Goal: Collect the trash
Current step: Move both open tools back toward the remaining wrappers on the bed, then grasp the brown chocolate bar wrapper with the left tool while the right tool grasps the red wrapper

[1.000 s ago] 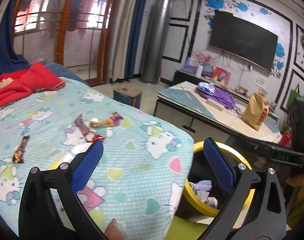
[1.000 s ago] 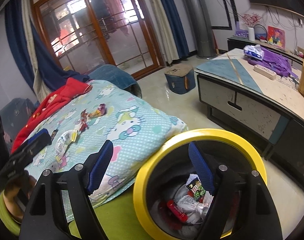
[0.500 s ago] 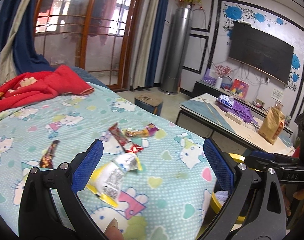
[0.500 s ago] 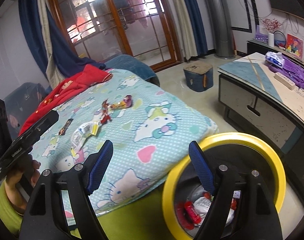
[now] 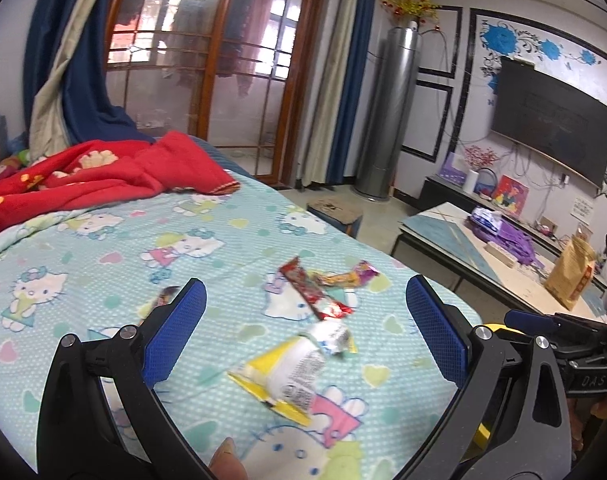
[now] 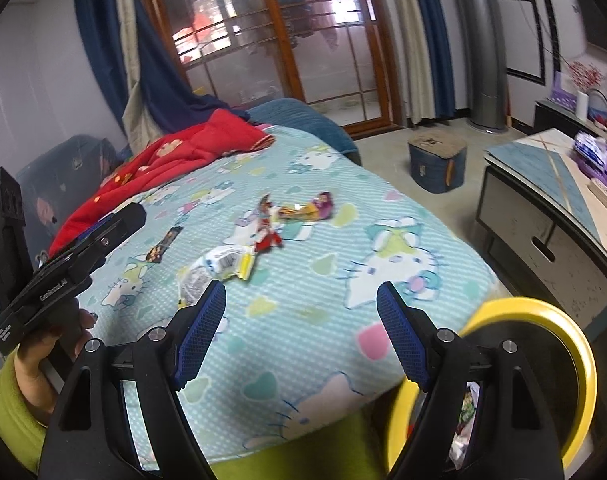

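Note:
Several wrappers lie on the Hello Kitty bedspread. A white and yellow wrapper lies between the fingers of my open, empty left gripper; it also shows in the right wrist view. Beyond it lie a red wrapper, an orange and purple wrapper and a small dark wrapper. My right gripper is open and empty above the bed's near edge. The yellow-rimmed trash bin with trash inside stands at its right.
A red blanket lies at the bed's far end. A low table with a brown bag and purple items stands right of the bed. A small blue stool stands on the floor beyond.
Both grippers swung left, away from the bin and over the bed. The wrappers now lie closer and more central in both views. Both stayed open.

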`<state>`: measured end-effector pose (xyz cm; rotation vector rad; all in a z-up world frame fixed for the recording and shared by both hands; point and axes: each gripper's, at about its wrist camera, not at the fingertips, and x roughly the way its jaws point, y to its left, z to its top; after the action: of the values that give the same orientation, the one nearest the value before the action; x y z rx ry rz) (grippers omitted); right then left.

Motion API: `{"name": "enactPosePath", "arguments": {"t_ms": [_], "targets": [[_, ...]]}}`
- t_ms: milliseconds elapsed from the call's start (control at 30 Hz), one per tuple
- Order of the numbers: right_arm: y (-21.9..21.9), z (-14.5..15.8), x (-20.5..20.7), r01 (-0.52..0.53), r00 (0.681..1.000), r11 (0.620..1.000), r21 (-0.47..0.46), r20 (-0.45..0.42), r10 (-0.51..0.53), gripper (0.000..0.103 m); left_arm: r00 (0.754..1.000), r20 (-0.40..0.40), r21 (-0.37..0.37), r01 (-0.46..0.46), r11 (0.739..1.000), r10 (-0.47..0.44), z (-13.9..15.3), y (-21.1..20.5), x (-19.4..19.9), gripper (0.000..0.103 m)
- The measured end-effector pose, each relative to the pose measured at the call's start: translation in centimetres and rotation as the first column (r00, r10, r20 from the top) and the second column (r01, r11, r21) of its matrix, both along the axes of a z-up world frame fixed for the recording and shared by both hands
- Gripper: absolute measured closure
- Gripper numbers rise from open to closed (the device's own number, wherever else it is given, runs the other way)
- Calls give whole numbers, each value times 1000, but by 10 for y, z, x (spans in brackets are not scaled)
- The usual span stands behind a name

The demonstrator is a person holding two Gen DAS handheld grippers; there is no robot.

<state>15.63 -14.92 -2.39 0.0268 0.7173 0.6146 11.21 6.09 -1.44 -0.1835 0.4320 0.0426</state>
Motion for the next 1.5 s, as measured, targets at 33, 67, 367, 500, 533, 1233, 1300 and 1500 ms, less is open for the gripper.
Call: {"name": "enactPosePath", "arguments": {"t_ms": [33, 67, 367, 500, 533, 1233, 1300, 1500], "targets": [[4, 0, 1, -7, 1000, 1000, 0, 1, 7, 28, 1000, 0, 1, -10, 1000, 10, 0, 3, 0, 11], [9, 0, 3, -14, 1000, 1000, -2, 3, 14, 28, 1000, -1, 3, -24, 1000, 24, -1, 8, 0, 11], [42, -4, 27, -47, 999, 998, -32, 5, 47, 28, 984, -100, 12, -148, 989, 148, -21, 48, 10, 11], [54, -7, 44, -48, 999, 998, -30, -6, 48, 28, 971, -137, -3, -196, 981, 194, -30, 66, 14, 11], [57, -9, 49, -48, 999, 998, -29, -10, 48, 28, 968, -148, -9, -207, 978, 203, -33, 70, 15, 11], [114, -71, 122, -96, 968, 993, -63, -240, 78, 67, 920, -335, -237, -292, 927, 204, -77, 118, 34, 46], [113, -72, 118, -102, 970, 992, -76, -231, 82, 72, 919, -337, -239, -292, 926, 203, -78, 118, 34, 53], [104, -73, 110, -116, 969, 990, -77, -227, 96, 88, 916, -346, -242, -295, 924, 201, -80, 120, 35, 78]]}}
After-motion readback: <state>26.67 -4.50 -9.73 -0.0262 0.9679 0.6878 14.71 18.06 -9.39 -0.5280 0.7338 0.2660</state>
